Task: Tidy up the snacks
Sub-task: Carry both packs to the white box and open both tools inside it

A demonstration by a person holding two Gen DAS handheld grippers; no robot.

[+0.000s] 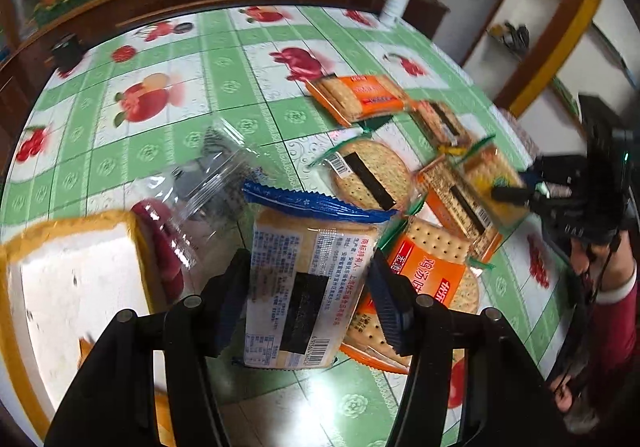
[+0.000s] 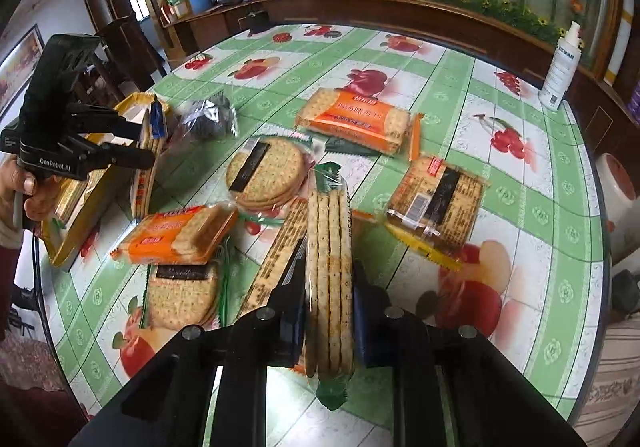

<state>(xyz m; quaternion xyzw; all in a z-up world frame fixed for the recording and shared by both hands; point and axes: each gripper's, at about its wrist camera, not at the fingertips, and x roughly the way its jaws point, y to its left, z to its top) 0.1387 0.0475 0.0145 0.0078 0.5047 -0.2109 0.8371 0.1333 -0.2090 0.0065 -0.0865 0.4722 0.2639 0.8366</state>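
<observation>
My left gripper [image 1: 308, 299] is shut on a blue-edged cracker pack [image 1: 304, 279], held above the table beside a yellow-rimmed box [image 1: 72, 287]; the gripper also shows in the right wrist view [image 2: 136, 143] next to that box [image 2: 80, 203]. My right gripper [image 2: 328, 311] is shut on a green-ended pack of round crackers [image 2: 329, 271], held on edge above the table; this gripper also shows in the left wrist view [image 1: 508, 191]. Several cracker packs lie on the green fruit-print table [image 2: 520, 167]: orange packs [image 2: 360, 123] [image 2: 180, 235] and round-cracker packs [image 2: 264, 171].
A clear plastic bag with dark contents [image 2: 208, 119] lies near the box. A white spray bottle [image 2: 560, 63] stands at the table's far right edge. A wooden cabinet [image 2: 400, 11] runs behind the table. A brown-labelled pack [image 2: 440, 203] lies at right.
</observation>
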